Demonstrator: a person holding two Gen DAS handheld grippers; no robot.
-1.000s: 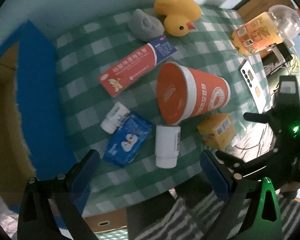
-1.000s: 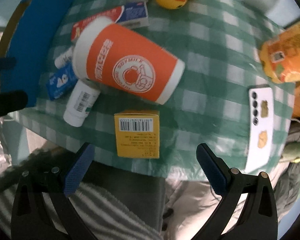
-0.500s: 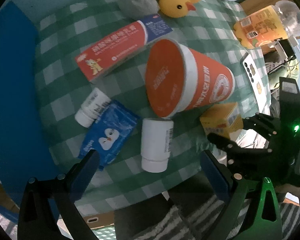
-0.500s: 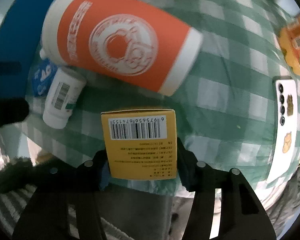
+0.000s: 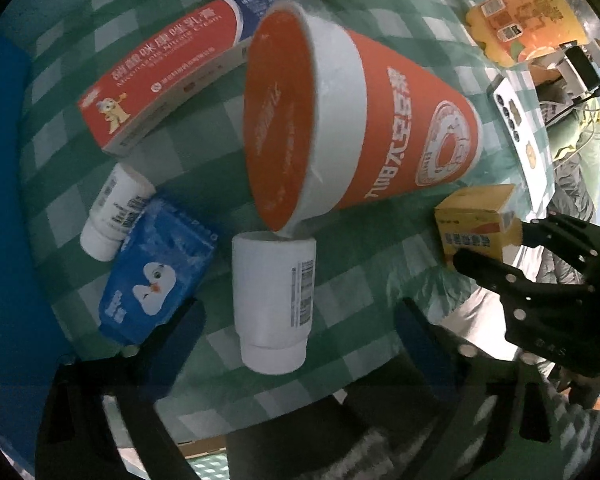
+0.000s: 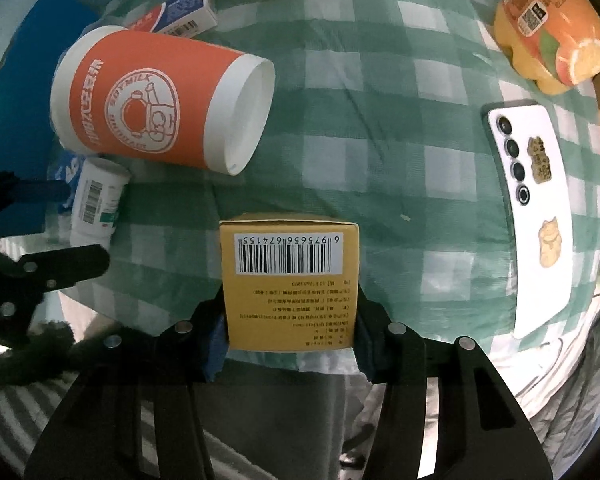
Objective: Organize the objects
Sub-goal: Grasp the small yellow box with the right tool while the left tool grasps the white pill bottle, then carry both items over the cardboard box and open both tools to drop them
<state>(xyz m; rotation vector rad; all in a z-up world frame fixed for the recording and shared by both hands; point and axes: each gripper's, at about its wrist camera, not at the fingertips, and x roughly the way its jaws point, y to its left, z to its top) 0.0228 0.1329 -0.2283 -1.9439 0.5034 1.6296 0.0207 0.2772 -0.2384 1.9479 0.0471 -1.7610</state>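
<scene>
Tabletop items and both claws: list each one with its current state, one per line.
Right claw: shut on the yellow box.
Yellow box: gripped at its sides, barcode face up.
Left claw: open, around the large white bottle.
Large white bottle: on its side, cap on.
Small white bottle: on its side.
Orange cup: tipped over, lid on.
Cream box: lying flat, closed.
Tissue pack: lying flat.
Phone: face down.

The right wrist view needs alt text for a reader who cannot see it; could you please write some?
The right gripper is closed on a yellow box at the near edge of a green checkered table. Behind lie an orange paper cup on its side and a white phone.
</scene>
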